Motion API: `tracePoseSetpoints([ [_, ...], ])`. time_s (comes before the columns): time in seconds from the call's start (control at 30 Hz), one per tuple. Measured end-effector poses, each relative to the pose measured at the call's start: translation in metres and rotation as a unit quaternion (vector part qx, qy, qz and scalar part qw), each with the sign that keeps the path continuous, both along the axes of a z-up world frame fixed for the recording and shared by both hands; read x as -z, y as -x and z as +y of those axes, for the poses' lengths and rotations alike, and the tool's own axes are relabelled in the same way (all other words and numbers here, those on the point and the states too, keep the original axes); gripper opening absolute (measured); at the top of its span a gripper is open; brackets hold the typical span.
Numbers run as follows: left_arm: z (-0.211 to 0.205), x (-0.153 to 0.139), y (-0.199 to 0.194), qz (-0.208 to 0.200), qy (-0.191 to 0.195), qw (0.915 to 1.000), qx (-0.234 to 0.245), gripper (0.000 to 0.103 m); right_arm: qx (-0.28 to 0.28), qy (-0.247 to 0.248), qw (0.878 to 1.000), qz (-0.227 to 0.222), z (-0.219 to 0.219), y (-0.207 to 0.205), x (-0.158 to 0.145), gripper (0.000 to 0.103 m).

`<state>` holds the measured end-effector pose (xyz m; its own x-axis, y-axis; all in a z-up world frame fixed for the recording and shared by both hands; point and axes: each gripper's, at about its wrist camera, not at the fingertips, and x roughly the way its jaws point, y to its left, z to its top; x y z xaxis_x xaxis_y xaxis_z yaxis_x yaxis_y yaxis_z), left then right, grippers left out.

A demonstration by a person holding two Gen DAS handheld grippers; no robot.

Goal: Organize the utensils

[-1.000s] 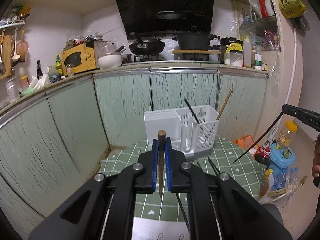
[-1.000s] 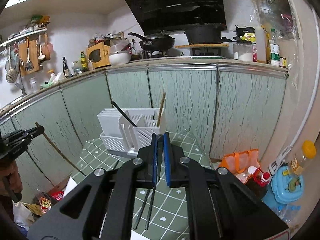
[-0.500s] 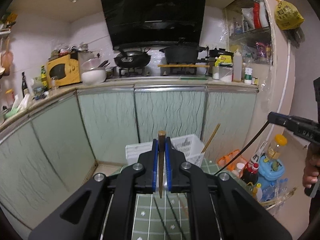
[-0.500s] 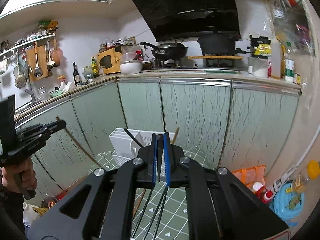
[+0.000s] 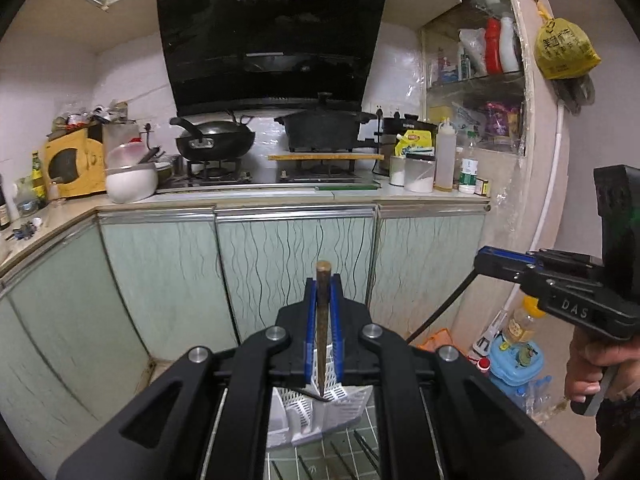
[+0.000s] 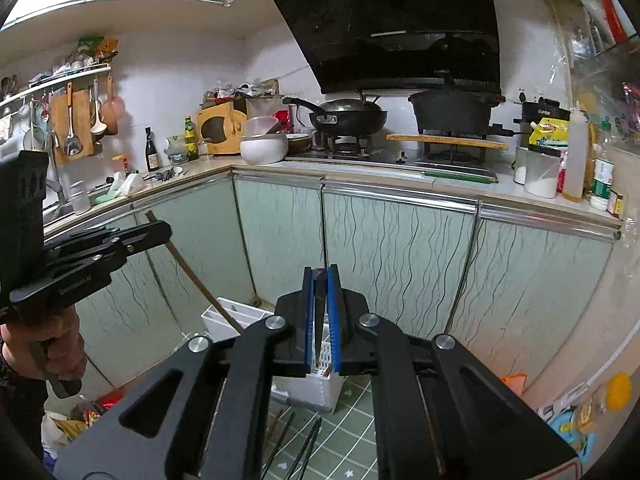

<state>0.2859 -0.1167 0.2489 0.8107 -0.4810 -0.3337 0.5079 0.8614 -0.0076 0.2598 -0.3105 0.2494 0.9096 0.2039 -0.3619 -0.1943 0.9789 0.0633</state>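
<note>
Brown wooden chopstick sits clamped in the left gripper, jaws closed tight on it, tip poking up past them. Right gripper grips a black chopstick the same way. Both are held above the white utensil rack on the green checked worktop, where loose dark chopsticks lie near. Green cabinet doors stand far behind.
</note>
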Motion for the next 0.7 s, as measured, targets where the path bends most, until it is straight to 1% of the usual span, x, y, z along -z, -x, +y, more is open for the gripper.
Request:
tracePoseSetpoints([
  [0.13, -0.015, 0.018, -0.027, 0.013, -0.011, 0.9998, 0.013, 0.008, -0.004, -0.003, 1.0, 0.013, -0.004, -0.03, 0.018, 0.006],
  [0.3, -0.023, 0.045, -0.051, 0.033, -0.019, 0.9991, 0.016, 0.008, -0.007, -0.009, 0.999, 0.032, -0.005, -0.055, 0.048, 0.006],
  [0.47, -0.026, 0.069, -0.063, 0.052, -0.015, 0.9984, 0.017, 0.008, -0.012, -0.01, 0.999, 0.041, -0.006, -0.062, 0.069, 0.006],
  [0.53, -0.026, 0.073, -0.063, 0.053, -0.014, 0.9983, 0.018, 0.01, -0.015, -0.009, 0.999, 0.043, -0.006, -0.063, 0.073, 0.006],
  [0.57, -0.025, 0.074, -0.062, 0.052, -0.011, 0.9984, 0.017, 0.016, -0.014, -0.008, 0.999, 0.046, -0.006, -0.063, 0.075, 0.007],
  [0.6, -0.024, 0.074, -0.061, 0.051, -0.008, 0.9985, 0.016, 0.048, -0.013, -0.008, 0.999, 0.047, -0.007, -0.063, 0.075, 0.011],
  [0.63, -0.023, 0.072, -0.06, 0.048, -0.007, 0.9987, 0.014, 0.071, -0.014, -0.01, 0.999, 0.046, -0.009, -0.062, 0.076, 0.016],
  [0.67, -0.022, 0.07, -0.057, 0.04, -0.006, 0.9992, 0.007, 0.099, -0.013, -0.011, 0.999, 0.044, -0.01, -0.06, 0.075, 0.032],
  [0.7, -0.018, 0.067, -0.052, 0.02, -0.003, 0.9998, -0.002, 0.099, -0.008, -0.01, 0.999, 0.04, -0.011, -0.057, 0.074, 0.05],
])
